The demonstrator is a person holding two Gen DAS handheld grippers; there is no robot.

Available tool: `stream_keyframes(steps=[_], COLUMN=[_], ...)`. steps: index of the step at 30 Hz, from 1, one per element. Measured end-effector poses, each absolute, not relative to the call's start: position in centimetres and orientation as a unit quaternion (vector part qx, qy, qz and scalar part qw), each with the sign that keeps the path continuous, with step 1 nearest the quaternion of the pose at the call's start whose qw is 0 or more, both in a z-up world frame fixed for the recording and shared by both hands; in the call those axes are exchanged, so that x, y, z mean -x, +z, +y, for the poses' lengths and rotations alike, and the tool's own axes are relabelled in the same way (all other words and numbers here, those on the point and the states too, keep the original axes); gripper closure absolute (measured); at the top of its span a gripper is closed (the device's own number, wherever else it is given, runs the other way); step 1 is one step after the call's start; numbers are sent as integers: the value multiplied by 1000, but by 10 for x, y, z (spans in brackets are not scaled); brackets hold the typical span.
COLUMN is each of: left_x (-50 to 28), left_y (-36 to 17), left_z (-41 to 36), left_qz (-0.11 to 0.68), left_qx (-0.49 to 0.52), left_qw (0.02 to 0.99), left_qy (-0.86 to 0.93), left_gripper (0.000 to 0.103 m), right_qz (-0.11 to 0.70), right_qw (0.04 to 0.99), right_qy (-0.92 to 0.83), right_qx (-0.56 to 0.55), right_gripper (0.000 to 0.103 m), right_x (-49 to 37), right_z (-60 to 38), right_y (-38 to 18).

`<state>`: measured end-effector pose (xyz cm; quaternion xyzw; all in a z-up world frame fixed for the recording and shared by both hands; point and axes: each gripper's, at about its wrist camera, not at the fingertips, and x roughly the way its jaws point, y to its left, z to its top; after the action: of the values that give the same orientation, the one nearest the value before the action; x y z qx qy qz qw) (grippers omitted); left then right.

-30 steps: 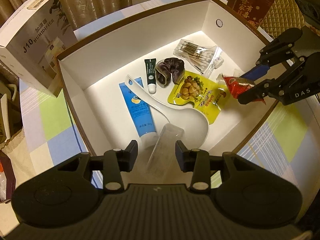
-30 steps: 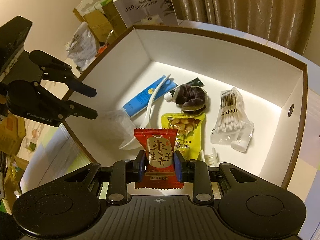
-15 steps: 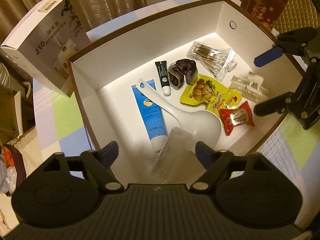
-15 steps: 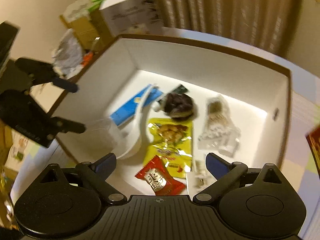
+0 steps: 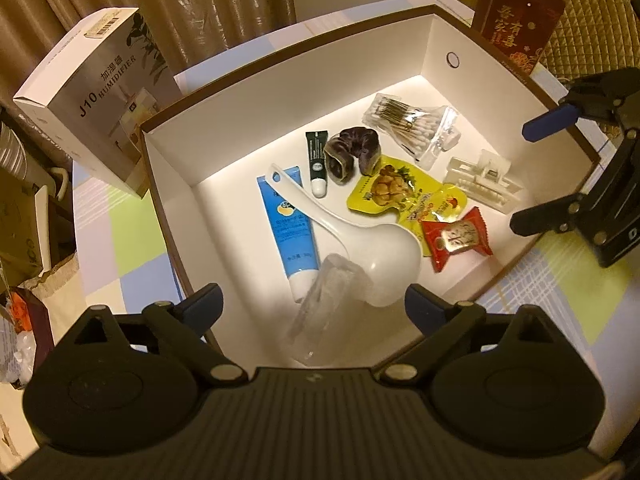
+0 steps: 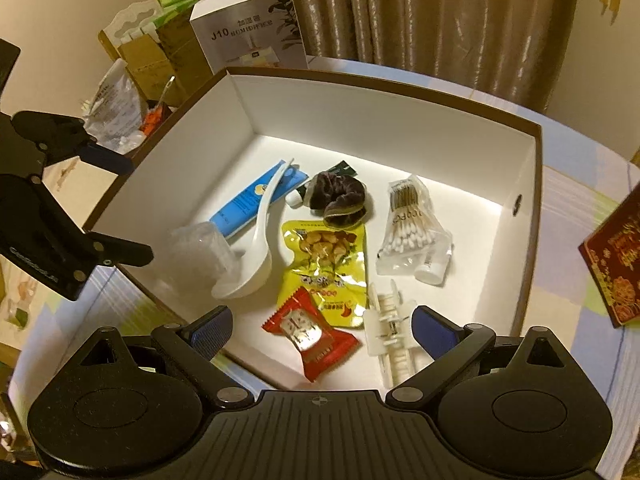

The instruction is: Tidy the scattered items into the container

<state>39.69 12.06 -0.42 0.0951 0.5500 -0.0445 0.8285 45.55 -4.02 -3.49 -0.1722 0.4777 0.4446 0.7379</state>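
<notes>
A white box with a brown rim (image 5: 280, 92) (image 6: 372, 120) holds several items: a blue tube (image 5: 286, 224), a white spoon (image 5: 360, 236), a clear plastic cup (image 5: 324, 304) (image 6: 200, 256), a yellow snack pack (image 6: 324, 264), a red candy (image 5: 456, 238) (image 6: 308, 332), a white hair clip (image 6: 388, 328), cotton swabs (image 6: 408, 228), a dark scrunchie (image 6: 340, 200) and a small black tube (image 5: 317, 160). My left gripper (image 5: 314, 306) is open and empty above the cup. My right gripper (image 6: 322, 326) is open and empty above the candy.
A humidifier carton (image 5: 100, 96) stands beside the box's far left corner. A red card packet (image 5: 516, 20) (image 6: 612, 268) lies past the box's right side. The checked tablecloth (image 5: 116, 236) shows around the box. Clutter and bags (image 6: 120, 92) sit off the table's left.
My left gripper has opened and let go of the clear cup, which lies in the box. My right gripper has opened and dropped the red candy into the box. Both have drawn back.
</notes>
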Motion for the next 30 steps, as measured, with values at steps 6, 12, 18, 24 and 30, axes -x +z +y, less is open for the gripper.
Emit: stream_keyframes(steps=[6, 12, 18, 24, 30], left_x=[-386, -371, -353, -327, -301], left_y=[3, 13, 23, 29, 30], left_z=[115, 110, 105, 99, 94], left_qz=[541, 522, 498, 470, 452], left_qx=[-89, -68, -50, -26, -10], left_qw=[835, 849, 865, 882, 892], left_qy=[-42, -38, -27, -5, 18], left_gripper=[6, 6, 6, 3, 3], right_qz=[472, 457, 442, 428, 408], right_qw=[752, 771, 792, 808, 825], right_qy=[433, 419, 403, 391, 382], right_qx=[156, 143, 121, 101, 87], right_gripper=[2, 2, 2, 2, 2], right_x=[-446, -433, -416, -394, -372], right_z=[-51, -63, -80, -95, -104], right_y=[-27, -16, -7, -3, 4])
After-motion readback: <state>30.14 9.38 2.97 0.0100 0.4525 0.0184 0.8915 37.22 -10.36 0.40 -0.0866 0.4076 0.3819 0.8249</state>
